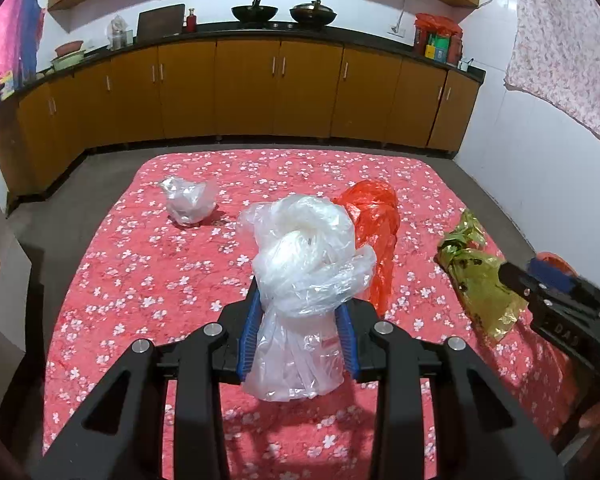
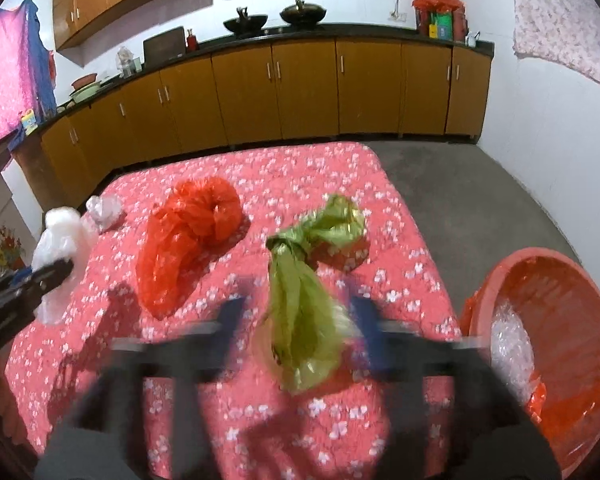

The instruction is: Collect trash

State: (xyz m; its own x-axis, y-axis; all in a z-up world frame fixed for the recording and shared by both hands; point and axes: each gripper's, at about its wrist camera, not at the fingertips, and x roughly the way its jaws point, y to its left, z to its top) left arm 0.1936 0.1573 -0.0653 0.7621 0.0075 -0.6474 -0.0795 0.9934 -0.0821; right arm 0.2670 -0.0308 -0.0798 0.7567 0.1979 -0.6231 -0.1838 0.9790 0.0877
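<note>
Trash here is knotted plastic bags on a red floral cloth [image 1: 148, 280] that covers the surface. The left gripper [image 1: 298, 340] has its jaws clamped on a clear plastic bag [image 1: 308, 264], lifted, with its bunched top pointing away from the camera and its loose tail hanging below the blue pads [image 1: 247, 334]. The right gripper [image 2: 298, 332] is blurred; its jaws stand apart on either side of a green-gold bag [image 2: 300, 312], and the pads do not appear to press it.

One risk is that the slick clear film slides out of the left grip, since only a thin waist of it is pinched. Another is that the green-gold bag, apparently released short of the red basin [image 2: 572, 280] at the right edge, misses it.

That bag's long axis runs away from the camera, knot at the middle, flared end pointing far. A red bag [image 2: 188, 236] and a small clear bag [image 1: 188, 200] lie farther back.
</note>
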